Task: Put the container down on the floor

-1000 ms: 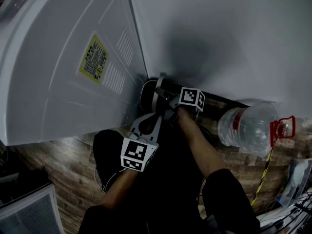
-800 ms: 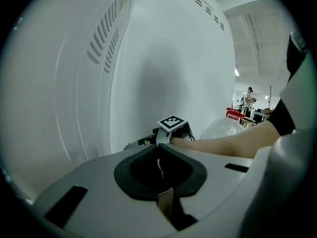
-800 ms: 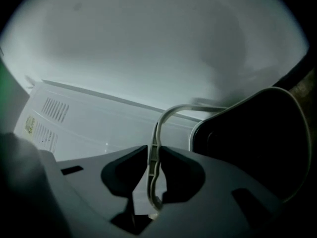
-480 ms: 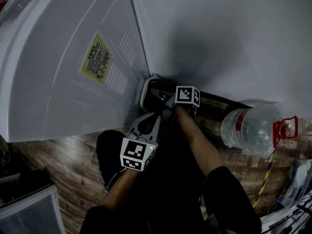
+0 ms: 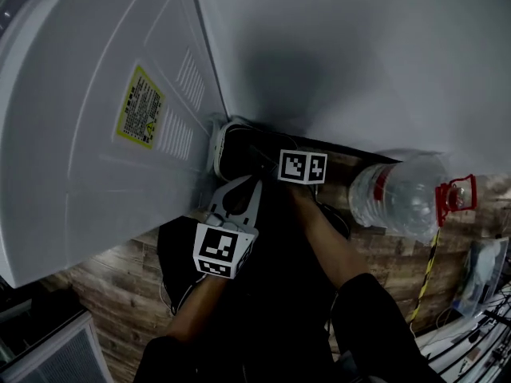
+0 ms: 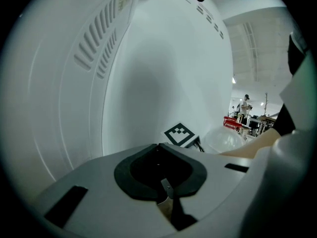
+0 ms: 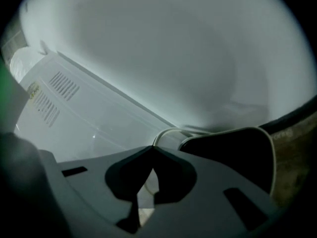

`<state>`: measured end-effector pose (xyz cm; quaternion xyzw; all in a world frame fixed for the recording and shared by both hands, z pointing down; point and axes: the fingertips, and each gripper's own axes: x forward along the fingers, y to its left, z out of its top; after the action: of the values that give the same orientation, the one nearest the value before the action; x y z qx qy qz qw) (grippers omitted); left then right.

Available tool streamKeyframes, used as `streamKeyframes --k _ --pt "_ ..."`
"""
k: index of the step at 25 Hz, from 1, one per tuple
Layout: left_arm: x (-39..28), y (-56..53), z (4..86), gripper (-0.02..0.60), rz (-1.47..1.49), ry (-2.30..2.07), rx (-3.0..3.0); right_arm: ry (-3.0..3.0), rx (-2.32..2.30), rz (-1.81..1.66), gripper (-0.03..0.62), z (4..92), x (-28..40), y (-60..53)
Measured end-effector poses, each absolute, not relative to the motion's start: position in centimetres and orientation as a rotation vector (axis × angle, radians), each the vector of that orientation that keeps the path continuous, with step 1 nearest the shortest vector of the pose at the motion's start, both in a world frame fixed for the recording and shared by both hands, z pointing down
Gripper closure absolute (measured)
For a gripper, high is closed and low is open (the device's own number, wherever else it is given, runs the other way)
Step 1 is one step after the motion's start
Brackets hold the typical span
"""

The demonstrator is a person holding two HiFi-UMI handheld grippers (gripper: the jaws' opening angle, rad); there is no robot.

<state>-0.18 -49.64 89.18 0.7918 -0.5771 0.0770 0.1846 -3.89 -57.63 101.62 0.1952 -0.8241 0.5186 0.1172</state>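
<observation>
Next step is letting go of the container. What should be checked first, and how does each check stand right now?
1. Right gripper jaws shut on the container rim: ok, the jaws are together at the rim.
2. Container resting on the floor: cannot tell, base hidden.
3. Left gripper jaws shut, holding nothing: ok.
4. Gap between container and white appliance: cannot tell, rim looks very close.
5. Water bottle apart from container: ok.

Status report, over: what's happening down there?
Left gripper shut, empty. Right gripper shut on container rim, low in corner. White appliance and wall crowd it.
</observation>
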Motion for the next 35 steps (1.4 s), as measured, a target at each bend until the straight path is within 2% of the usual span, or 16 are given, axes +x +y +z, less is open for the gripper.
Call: streamKeyframes --k 7,14,25,35 --pt "1.4 -49.5 83.1 0.557 0.225 -1.547 2.277 -2.399 0.79 1.307 0.583 95.7 -0.1 -57.0" --pt "2.8 -48.7 73.9 0.557 0.3 -1.482 2.273 -2.351 0.878 1.19 0.583 85.7 3.6 -55.0" --pt "5.1 -48.2 57.8 0.557 0.361 -1.419 2.271 -2.285 0.947 1.16 0.583 69.0 7.7 -52.8" --pt "6.4 -48.7 47.0 0.557 0.38 -1.373 2.297 -2.329 1.069 1.095 0.583 55.1 9.8 -51.5"
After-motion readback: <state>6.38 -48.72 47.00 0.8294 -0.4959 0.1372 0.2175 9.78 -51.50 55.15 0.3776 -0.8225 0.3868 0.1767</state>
